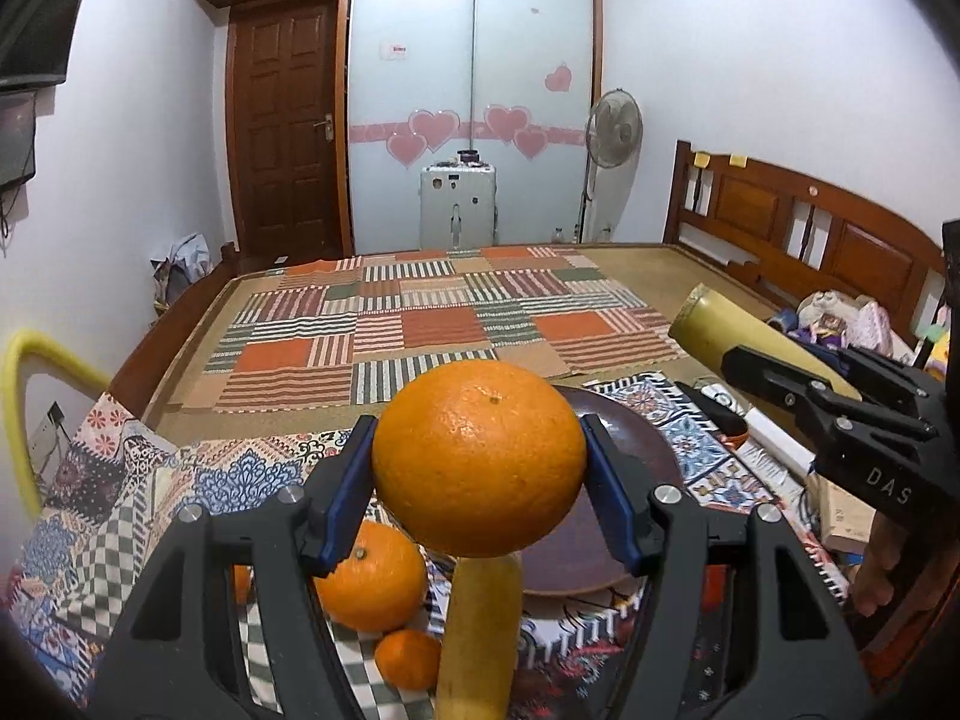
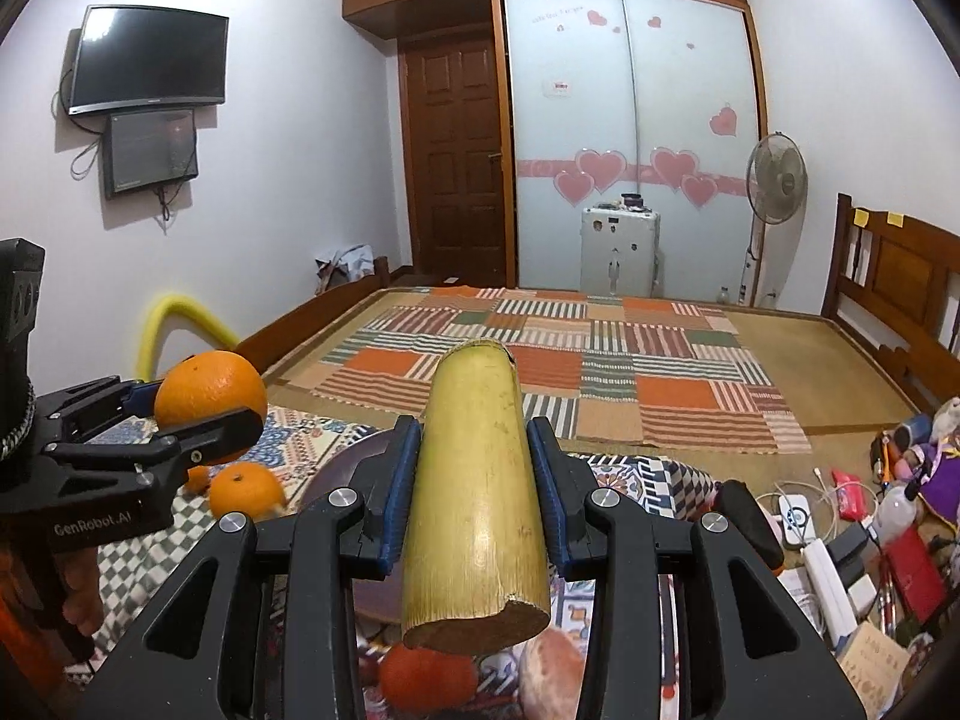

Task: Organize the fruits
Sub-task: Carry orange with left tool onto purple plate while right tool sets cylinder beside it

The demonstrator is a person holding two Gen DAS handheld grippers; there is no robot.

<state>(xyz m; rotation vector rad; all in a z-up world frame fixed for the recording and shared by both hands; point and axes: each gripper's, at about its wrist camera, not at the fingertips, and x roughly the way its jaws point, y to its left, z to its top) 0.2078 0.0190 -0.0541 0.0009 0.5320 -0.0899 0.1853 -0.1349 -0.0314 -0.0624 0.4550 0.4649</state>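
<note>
Step in hand: both fruits are judged to be in carriage toward the dark plate (image 1: 651, 450), which lies on the patterned cloth (image 1: 120, 480).
Left hand-held gripper (image 1: 479, 468): clamped on the large orange (image 1: 479, 456), blue pads pressed to its sides, held above the plate's near edge.
Right hand-held gripper (image 2: 474, 480): clamped on the yellow-green stalk piece (image 2: 477, 498), lengthwise between the pads, clear of the cloth.
Advice: each piece is best lowered level and set down before the pads are parted; the round orange is likely to roll.
Loose fruit: two smaller oranges (image 1: 369, 576) and a second stalk piece (image 1: 480, 636) are seen below.
Pose: both are tilted somewhat downward, side by side.
</note>
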